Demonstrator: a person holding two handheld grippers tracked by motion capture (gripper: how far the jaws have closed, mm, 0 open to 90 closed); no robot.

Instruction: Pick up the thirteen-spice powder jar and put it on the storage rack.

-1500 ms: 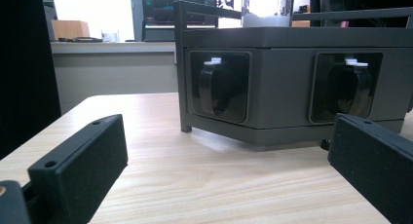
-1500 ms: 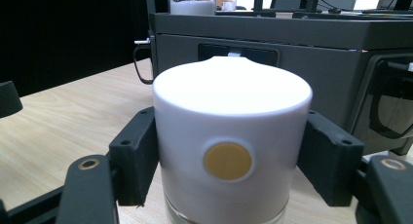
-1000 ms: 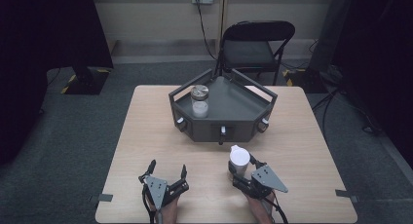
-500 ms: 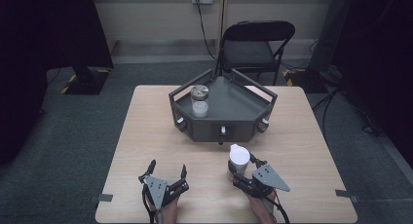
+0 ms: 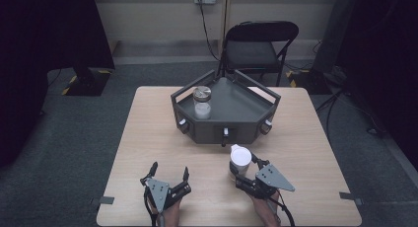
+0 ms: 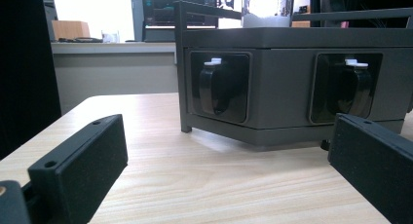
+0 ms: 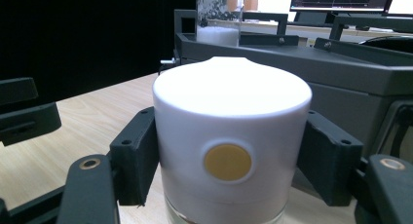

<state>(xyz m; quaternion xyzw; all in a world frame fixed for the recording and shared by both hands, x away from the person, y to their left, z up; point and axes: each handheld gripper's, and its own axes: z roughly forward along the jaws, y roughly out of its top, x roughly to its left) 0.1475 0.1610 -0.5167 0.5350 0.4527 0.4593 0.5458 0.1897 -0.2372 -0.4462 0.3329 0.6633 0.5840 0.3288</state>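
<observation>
Where the person's forearms enter at the near table edge, the high view places the left gripper (image 5: 170, 171) at the left, jaws spread wide over bare wood, nothing between them. Beside it to the right, the right gripper (image 5: 242, 169) clamps a white-capped jar (image 5: 239, 161), which stands on the wooden table (image 5: 148, 133) just in front of the grey tray (image 5: 236, 106).

Right gripper view: the jar's white cap (image 7: 232, 136) sits squarely between the two black jaws, one pad pressed on each flank, about level with the cap's lower half. A round yellow dot on the cap faces the camera; a small spout-like peak on the cap's top edge points away, toward the tray. The high view does not resolve the dot. Below the cap a strip of clear glass shows. The jar's long axis is vertical, cap uppermost, no tilt visible.

Left gripper view: both of its own jaws lie low at the frame's corners, far apart, aimed level at the tray's front wall (image 6: 282, 87). Two recessed black clips with white tips sit in that wall, a detail reduced to small knobs in the high view.

Farther off, inside the tray's left part, stands a second jar (image 5: 202, 102), metal-lidded, holding white powder. Beyond the table, a black folding chair (image 5: 259, 52) faces a wall socket.
</observation>
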